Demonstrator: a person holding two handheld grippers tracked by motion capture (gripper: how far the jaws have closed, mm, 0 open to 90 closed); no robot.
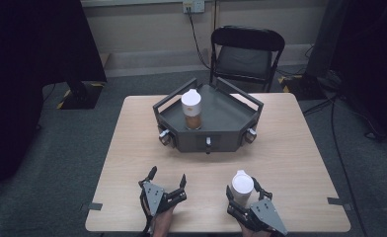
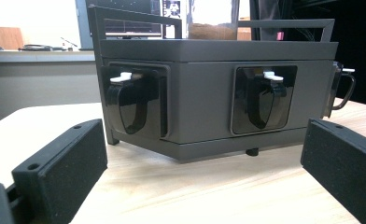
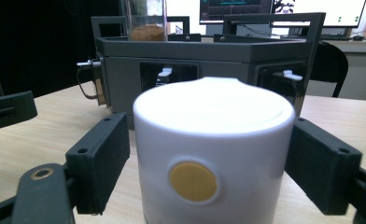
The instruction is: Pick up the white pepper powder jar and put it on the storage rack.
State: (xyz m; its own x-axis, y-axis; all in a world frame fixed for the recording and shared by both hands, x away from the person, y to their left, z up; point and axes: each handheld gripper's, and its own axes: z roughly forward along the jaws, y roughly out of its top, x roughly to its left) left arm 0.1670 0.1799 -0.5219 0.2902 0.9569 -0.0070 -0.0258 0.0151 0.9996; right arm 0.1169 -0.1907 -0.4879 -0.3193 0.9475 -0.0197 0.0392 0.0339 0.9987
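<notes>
A jar with a white lid (image 1: 242, 186) stands on the table near its front edge at the right. My right gripper (image 1: 244, 190) is around it, and in the right gripper view both pads lie against the sides of the white lid (image 3: 214, 154) with its round yellow spot. My left gripper (image 1: 168, 175) rests open and empty at the front left, its jaws (image 2: 204, 140) wide apart and pointed at the dark grey tray (image 2: 200, 93). A second white-lidded jar (image 1: 191, 109) with brown contents stands upright inside that tray (image 1: 221, 136).
The tray (image 3: 218, 51) has rail handles on its sides and small latches with white tabs on its front faces. A black folding chair (image 1: 246, 54) stands behind the table. Bare wood lies between the grippers and the tray.
</notes>
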